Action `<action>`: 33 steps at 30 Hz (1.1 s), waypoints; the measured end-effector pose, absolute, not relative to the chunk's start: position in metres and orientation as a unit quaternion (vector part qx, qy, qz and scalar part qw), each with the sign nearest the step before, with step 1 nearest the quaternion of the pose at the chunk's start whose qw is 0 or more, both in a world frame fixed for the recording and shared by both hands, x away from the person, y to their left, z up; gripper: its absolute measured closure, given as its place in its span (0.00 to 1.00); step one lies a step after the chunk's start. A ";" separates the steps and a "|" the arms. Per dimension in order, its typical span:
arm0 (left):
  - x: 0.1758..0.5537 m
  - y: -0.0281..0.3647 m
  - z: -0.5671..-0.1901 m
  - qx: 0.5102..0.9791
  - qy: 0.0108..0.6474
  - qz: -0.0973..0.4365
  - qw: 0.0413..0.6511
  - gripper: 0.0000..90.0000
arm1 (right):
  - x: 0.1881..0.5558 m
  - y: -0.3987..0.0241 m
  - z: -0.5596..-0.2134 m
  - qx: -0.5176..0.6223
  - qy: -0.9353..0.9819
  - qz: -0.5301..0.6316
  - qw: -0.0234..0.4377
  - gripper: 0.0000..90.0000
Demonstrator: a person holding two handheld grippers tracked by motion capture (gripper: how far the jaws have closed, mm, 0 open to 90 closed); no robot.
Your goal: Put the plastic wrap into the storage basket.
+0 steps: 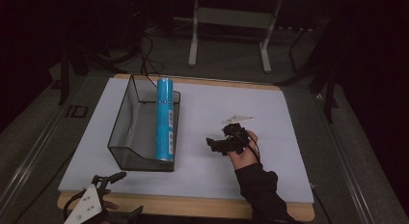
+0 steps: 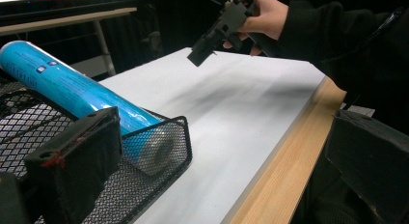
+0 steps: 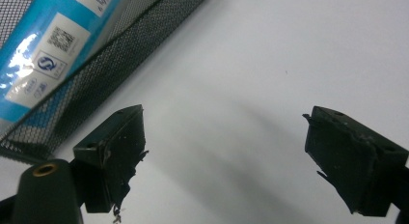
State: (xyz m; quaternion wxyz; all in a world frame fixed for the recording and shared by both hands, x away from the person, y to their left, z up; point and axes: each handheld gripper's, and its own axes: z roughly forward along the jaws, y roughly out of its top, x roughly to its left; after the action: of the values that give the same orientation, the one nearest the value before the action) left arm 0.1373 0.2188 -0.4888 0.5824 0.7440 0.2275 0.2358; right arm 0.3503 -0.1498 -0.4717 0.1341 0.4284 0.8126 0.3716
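You are looking at a black wire-mesh basket [image 1: 126, 137] just left of your right gripper [image 3: 226, 161], its metal matt and finely gridded. The blue tube [image 1: 165, 119] lying in it is showing a glossy, smooth skin. Under your jaws the white sheet [image 3: 270, 64] is looking matt and papery; the table edge [image 2: 284, 151] beside your left gripper [image 2: 212, 171] is showing pale wood grain.

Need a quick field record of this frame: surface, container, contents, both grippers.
surface: white board on a wood-edged table
container: black mesh basket, left part of board
contents: blue cylinder lying in the basket, far end propped on its far rim
left gripper: open, holds nothing, at the near table edge
right gripper: open, holds nothing, over bare board right of basket
other: small pale item beyond right gripper, unidentifiable
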 end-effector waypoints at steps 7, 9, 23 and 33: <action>0.137 0.219 -0.489 0.744 0.228 0.236 0.582 0.00 | 0.342 -0.168 -0.477 0.435 0.807 0.374 0.143 0.15; 0.137 0.219 -0.489 0.744 0.227 0.237 0.582 0.00 | 0.339 -0.172 -0.477 0.434 0.805 0.376 0.147 0.15; 0.138 0.218 -0.490 0.745 0.228 0.235 0.581 0.00 | 0.320 -0.204 -0.486 0.436 0.804 0.371 0.164 0.15; 0.138 0.218 -0.490 0.748 0.227 0.233 0.579 0.00 | 0.312 -0.217 -0.489 0.412 0.784 0.412 0.214 0.15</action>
State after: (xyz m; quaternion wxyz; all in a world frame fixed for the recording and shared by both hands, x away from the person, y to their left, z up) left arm 0.1382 0.2180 -0.4897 0.5786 0.7480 0.2271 0.2327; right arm 0.3120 -0.2172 -0.4894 0.2137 0.4123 0.7837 0.4124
